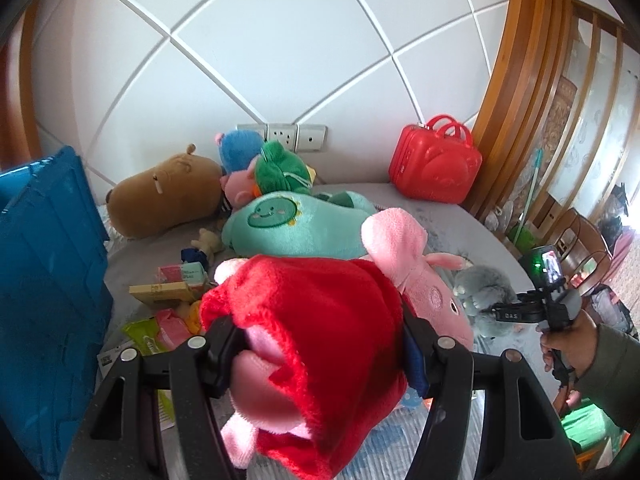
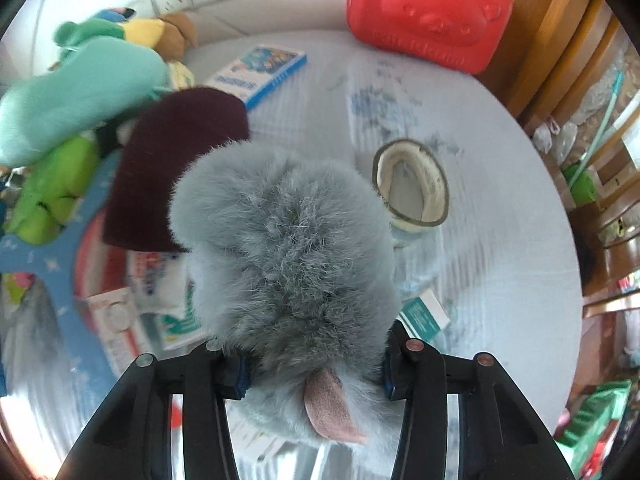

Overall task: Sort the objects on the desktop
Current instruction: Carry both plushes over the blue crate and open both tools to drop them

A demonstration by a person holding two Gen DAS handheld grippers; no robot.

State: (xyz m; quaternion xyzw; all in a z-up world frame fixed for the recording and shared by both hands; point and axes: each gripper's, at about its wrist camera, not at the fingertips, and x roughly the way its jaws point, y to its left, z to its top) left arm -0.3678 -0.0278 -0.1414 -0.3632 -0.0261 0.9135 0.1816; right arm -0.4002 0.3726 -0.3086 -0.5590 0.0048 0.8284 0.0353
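My left gripper (image 1: 320,360) is shut on a pink pig plush in a red dress (image 1: 320,312), and the toy hangs clear above the table in the left wrist view. Its pink head points away to the right. In the right wrist view my right gripper (image 2: 314,372) is shut on a grey furry plush (image 2: 288,260) with a pink ear. Both pads press into the fur. The left wrist view also shows this grey plush (image 1: 480,292) at the right, with a person's hand and green sleeve (image 1: 592,352) behind the other gripper.
A blue crate (image 1: 48,280) stands at the left. A red toy suitcase (image 2: 424,8) stands by the wall. A brown plush (image 1: 168,196), a teal plush (image 1: 296,224) and small boxes (image 1: 168,292) crowd the round grey table (image 2: 500,240). A maroon plush (image 2: 176,168) and a round bowl (image 2: 412,188) lie beneath.
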